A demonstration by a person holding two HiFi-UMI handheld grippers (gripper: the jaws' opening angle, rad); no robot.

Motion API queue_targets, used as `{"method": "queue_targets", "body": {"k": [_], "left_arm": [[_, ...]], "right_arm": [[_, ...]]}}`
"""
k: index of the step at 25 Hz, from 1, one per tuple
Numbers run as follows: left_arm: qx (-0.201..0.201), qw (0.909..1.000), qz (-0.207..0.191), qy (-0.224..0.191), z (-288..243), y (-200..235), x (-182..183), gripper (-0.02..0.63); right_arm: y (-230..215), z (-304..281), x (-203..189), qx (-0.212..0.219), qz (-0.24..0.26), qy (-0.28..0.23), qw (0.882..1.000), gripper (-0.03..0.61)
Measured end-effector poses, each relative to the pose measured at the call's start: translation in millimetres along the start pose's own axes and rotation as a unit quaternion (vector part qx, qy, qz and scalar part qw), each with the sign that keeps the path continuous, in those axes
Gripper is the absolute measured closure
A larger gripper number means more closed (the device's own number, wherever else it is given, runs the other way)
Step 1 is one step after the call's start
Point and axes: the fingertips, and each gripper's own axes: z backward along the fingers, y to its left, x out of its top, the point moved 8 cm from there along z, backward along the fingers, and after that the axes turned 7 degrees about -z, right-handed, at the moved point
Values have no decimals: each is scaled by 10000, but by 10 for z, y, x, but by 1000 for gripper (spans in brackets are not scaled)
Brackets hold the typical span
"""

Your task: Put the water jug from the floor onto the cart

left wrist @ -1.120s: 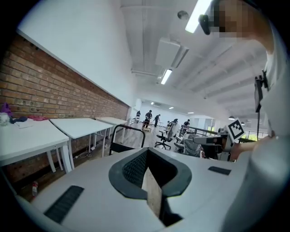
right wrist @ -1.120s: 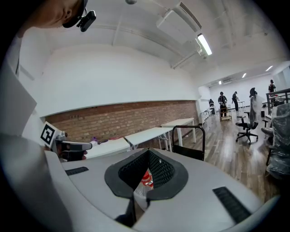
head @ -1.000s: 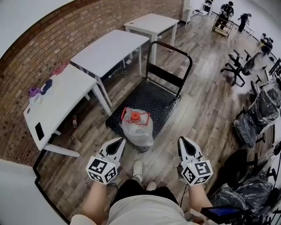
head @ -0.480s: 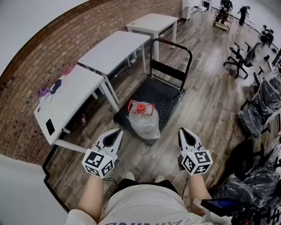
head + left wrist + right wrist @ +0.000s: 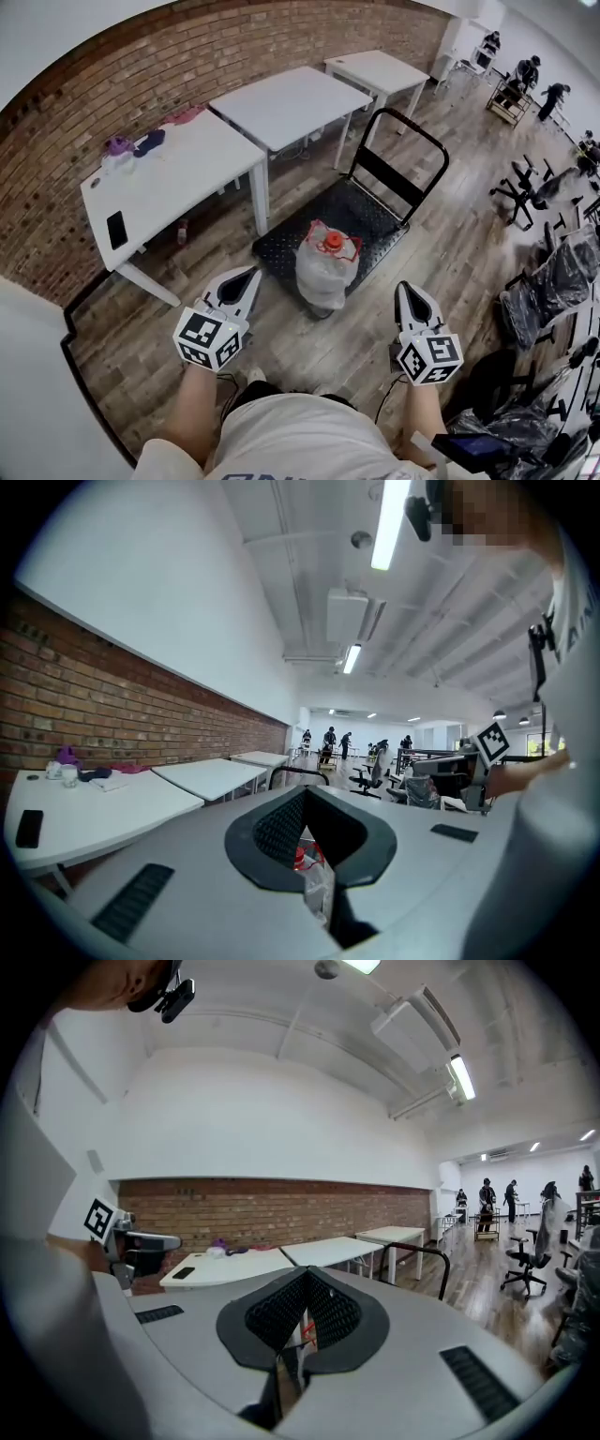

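The water jug (image 5: 326,265), wrapped in a clear plastic bag and topped by an orange cap, stands upright at the near edge of the black cart deck (image 5: 370,214). The cart's black push handle (image 5: 405,139) rises at the far end. My left gripper (image 5: 246,275) hangs shut and empty to the left of the jug, apart from it. My right gripper (image 5: 408,289) is shut and empty to the jug's right, over the wooden floor. In the left gripper view the closed left gripper (image 5: 305,791) shows a bit of the jug (image 5: 302,860) through the gap below its tips. The right gripper (image 5: 305,1271) looks the same.
Three white tables (image 5: 169,183) line the brick wall on the left; the nearest holds a phone (image 5: 116,229) and small items. Plastic-covered office chairs (image 5: 553,281) crowd the right side. People stand far off at the back right.
The head view has pulled back and swung, so the jug and cart now sit further right and smaller. Both grippers rose, staying shut and empty on either side of the jug.
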Motion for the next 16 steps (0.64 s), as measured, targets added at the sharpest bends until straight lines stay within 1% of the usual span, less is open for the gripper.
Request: {"method": "queue_targets", "body": {"k": [3, 7, 12, 16], "left_arm": [[51, 9999, 117, -30, 59, 172, -57, 614], [-58, 9993, 342, -128, 56, 242, -157, 614], [-300, 9992, 253, -108, -13, 162, -175, 614], [-395, 9988, 288, -52, -11, 125, -194, 614]], "right_arm": [[111, -60, -38, -25, 25, 171, 9998, 575], [175, -78, -48, -112, 124, 271, 9995, 575], [161, -82, -91, -185, 104, 310, 9993, 575], [167, -80, -220, -242, -2, 423, 9988, 575]]}}
